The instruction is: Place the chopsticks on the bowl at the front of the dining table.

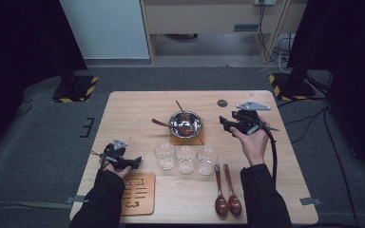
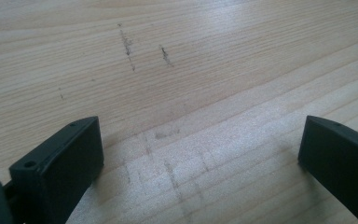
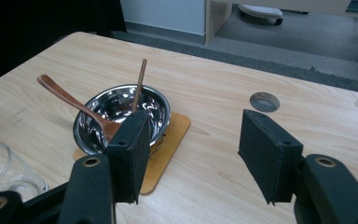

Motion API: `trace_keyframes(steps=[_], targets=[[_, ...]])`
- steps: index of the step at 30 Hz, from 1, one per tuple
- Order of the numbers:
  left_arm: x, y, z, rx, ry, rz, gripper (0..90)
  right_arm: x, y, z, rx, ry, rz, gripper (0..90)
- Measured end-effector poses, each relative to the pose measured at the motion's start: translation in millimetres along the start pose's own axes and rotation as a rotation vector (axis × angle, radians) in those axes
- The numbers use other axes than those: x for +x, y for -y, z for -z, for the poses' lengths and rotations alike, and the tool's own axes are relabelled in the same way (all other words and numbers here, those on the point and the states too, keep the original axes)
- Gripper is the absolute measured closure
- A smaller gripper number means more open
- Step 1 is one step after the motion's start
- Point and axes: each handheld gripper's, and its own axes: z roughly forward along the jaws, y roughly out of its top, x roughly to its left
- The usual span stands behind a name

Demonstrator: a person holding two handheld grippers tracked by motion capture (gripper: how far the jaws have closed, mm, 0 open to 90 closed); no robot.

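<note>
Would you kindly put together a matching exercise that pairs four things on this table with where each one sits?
Things:
1. metal bowl
2. three clear glasses
3. two loose wooden spoons
4. right claw

Places:
A. lying side by side near the front edge of the table
B. in a row at the middle of the table
C. on a wooden coaster, with two spoons inside
D. held open, empty, just right of the bowl

Pairs: 1-C, 2-B, 3-A, 4-D
</note>
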Motion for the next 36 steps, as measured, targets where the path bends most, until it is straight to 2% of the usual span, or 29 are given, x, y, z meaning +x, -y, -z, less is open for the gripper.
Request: trace_keyframes(steps=[14, 36], targets=[[0.0, 0.0, 0.0, 0.0, 0.0, 0.0, 0.0, -20.4, 21.8, 27.3, -0.021, 0.012, -0.023, 41.3], [-0.1, -0.1, -0.1, 0.0, 0.0, 0.0, 0.0, -38.3, 45.3, 52.7, -0.046, 0.006, -0.031, 37.8]])
